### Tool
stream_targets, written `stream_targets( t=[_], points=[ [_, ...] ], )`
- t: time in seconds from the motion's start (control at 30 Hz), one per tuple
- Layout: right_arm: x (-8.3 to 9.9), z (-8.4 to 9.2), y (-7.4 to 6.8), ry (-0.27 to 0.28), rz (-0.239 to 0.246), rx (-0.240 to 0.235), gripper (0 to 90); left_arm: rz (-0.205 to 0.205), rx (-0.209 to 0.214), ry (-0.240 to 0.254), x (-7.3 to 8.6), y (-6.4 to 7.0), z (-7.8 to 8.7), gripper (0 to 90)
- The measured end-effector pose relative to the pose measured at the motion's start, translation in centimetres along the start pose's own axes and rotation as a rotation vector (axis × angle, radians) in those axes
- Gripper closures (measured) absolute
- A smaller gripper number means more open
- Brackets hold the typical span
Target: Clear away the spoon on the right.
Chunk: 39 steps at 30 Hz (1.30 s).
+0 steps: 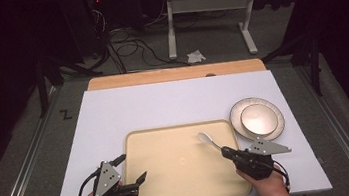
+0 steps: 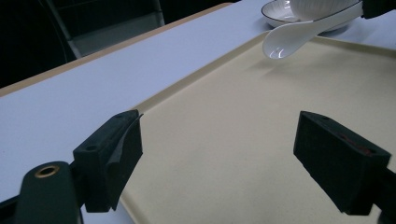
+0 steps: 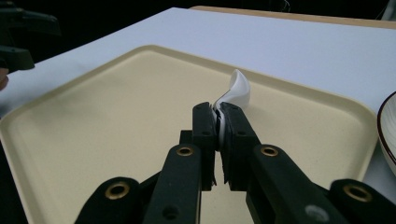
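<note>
White spoon (image 3: 237, 91) pinched above the tray (image 1: 137, 183)
Right gripper (image 3: 218, 122) clamps its handle; left gripper (image 2: 219, 156) gapes empty. Probably ceramic: stiff, slick, brittle.

Overhead forward-down; 2 low close views across tray (image 1: 137, 183)

black "Z" mark (image 1: 65, 114) on floor

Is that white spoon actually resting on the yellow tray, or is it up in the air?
Apart. In the left gripper view the spoon hangs above the tray, with its shadow lying separately on the tray beneath it.
</note>
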State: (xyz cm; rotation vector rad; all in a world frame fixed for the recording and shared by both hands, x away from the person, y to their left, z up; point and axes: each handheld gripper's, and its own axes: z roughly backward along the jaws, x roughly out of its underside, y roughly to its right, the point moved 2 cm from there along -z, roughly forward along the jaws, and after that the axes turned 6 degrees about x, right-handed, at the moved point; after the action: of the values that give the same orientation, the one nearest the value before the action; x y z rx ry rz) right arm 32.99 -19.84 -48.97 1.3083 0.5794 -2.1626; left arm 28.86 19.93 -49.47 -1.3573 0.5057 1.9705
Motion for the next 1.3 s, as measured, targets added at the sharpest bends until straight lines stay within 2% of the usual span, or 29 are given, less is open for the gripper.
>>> stream_targets(
  t=[0.2, 0.63, 0.7, 0.83, 1.07, 1.1, 1.13, 1.2, 1.3],
  points=[
    [0.3, -0.1, 0.0, -0.016, 0.011, 0.017, 87.4, -0.002, 0.000, 0.001, 0.0, 0.0, -0.1, 15.9],
    [0.9, -0.2, 0.3, -0.023, 0.004, 0.012, 87.3, -0.003, 0.006, 0.001, 0.0, 0.1, -0.1, 15.9],
    [1.3, -0.2, 0.4, -0.041, -0.009, 0.009, 87.0, -0.004, 0.008, -0.002, 0.0, 0.1, -0.1, 15.9],
    [1.7, -0.1, 0.3, -0.065, 0.001, 0.006, 86.8, -0.002, 0.007, -0.002, 0.0, 0.0, -0.1, 15.9],
    [1.9, 0.0, 0.2, -0.075, 0.010, 0.005, 86.4, -0.001, 0.004, -0.001, 0.0, 0.0, -0.1, 15.9],
    [2.0, 0.0, 0.2, -0.076, 0.012, -0.002, 79.3, -0.001, 0.003, -0.001, 0.0, 0.0, 0.0, 15.9],
    [2.0, 0.0, 0.2, -0.076, 0.012, -0.002, 79.3, -0.001, 0.003, -0.001, 0.0, 0.0, 0.0, 15.9],
    [1.9, 0.0, 0.2, -0.065, 0.020, -0.017, 66.2, -0.001, 0.003, 0.000, 0.0, 0.0, 0.0, 15.9],
    [1.8, 0.1, 0.2, -0.047, 0.015, -0.013, 64.4, -0.002, 0.004, -0.002, 0.0, 0.0, 0.0, 15.9]
  ],
)
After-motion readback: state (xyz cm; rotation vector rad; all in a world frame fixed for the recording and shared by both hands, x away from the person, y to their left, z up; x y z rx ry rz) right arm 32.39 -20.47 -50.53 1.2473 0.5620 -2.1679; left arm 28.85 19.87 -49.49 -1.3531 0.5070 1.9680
